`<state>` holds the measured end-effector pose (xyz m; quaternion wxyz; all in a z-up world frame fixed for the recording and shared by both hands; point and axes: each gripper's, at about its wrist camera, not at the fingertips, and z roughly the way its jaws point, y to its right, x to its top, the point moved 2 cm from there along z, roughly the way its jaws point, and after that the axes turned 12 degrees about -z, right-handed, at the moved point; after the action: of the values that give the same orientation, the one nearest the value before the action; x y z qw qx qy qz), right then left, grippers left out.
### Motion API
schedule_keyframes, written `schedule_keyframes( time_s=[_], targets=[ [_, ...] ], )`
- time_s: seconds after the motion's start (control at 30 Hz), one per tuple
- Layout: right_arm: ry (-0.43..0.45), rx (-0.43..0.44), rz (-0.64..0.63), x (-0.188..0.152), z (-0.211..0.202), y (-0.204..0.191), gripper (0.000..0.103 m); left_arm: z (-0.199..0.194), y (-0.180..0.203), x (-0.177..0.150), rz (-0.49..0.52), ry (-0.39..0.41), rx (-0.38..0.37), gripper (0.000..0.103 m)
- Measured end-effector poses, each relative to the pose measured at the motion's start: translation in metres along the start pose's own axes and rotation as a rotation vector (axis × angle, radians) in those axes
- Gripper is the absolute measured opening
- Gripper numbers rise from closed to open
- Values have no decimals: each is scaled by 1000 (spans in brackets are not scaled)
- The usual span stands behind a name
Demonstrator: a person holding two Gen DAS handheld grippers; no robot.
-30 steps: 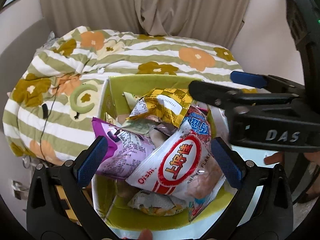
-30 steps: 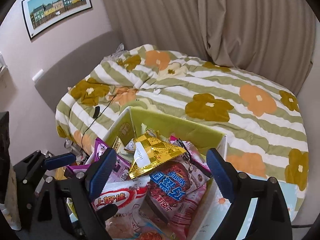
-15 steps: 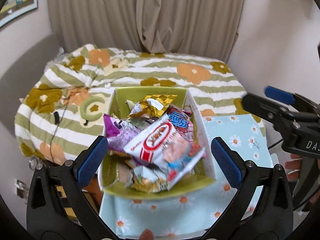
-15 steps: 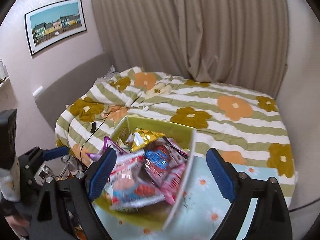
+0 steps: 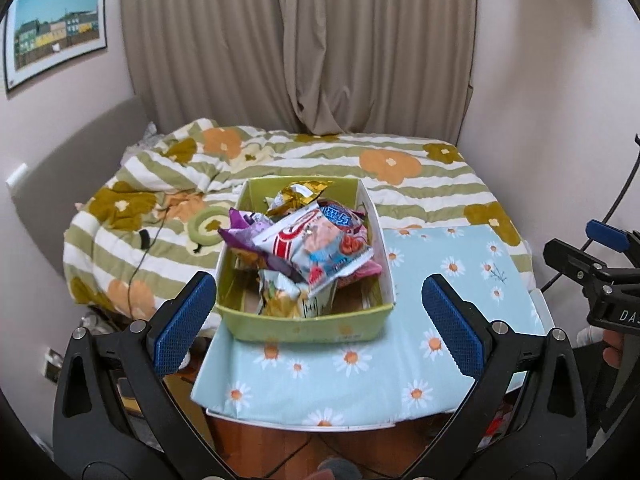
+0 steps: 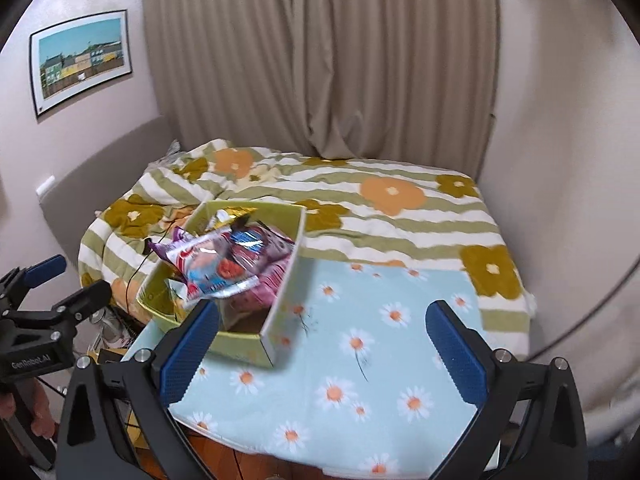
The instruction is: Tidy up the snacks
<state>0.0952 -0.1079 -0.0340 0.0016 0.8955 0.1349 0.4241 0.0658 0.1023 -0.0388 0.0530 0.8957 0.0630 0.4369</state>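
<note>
A framed picture (image 5: 56, 30) of coloured houses hangs on the far left wall, and beige curtains (image 5: 300, 48) cover the far wall behind a bed (image 5: 280, 164) with a green-striped, flower-print quilt.

The left gripper (image 5: 318, 322) hangs above the near edge of the worktop (image 5: 460, 320), released, its blue pads (image 5: 185, 322) spread wide with nothing between them. In the right wrist view it shows again at the left edge (image 6: 60, 280), well clear of everything.

The worktop carries a light blue daisy-print cloth. On its far left part sits a green box (image 5: 304, 330), open at the top and heaped with snacks. A purple packet (image 5: 240, 236) lies at the left of the heap, a white and red packet (image 5: 304, 244) across the middle, a gold packet (image 5: 298, 194) at the far end and a pink packet (image 5: 360, 270) against the right wall. A pale packet (image 5: 280, 292) lies lower down near the front wall. The heap rises above the box rim.

The right gripper (image 6: 322, 340) is also released and has just been opening, its jaws now spread wide and empty. It hangs above the near part of the cloth, just right of the box, with its left pad (image 6: 188, 350) overlapping the box's near corner in the picture; whether they touch I cannot tell. In the left wrist view it juts in at the right edge (image 5: 588, 248), with part of a hand (image 5: 612, 350) below it.
</note>
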Motion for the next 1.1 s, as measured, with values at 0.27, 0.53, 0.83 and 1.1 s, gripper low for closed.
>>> schedule_keyframes(
  time_s=[0.27, 0.53, 0.83, 1.1],
  targets=[
    [19, -74, 40, -34, -37, 7, 103, -27, 13, -27, 8, 27, -6, 102],
    [28, -92, 61, -48, -48, 12, 103, -34, 18, -35, 5, 33, -7, 102],
    [34, -93, 68, -51, -49, 14, 103, -39, 27, -30, 14, 52, 1, 102],
    [31, -97, 73, -50, -48, 16, 103, -34, 31, -25, 21, 56, 8, 102]
  ],
)
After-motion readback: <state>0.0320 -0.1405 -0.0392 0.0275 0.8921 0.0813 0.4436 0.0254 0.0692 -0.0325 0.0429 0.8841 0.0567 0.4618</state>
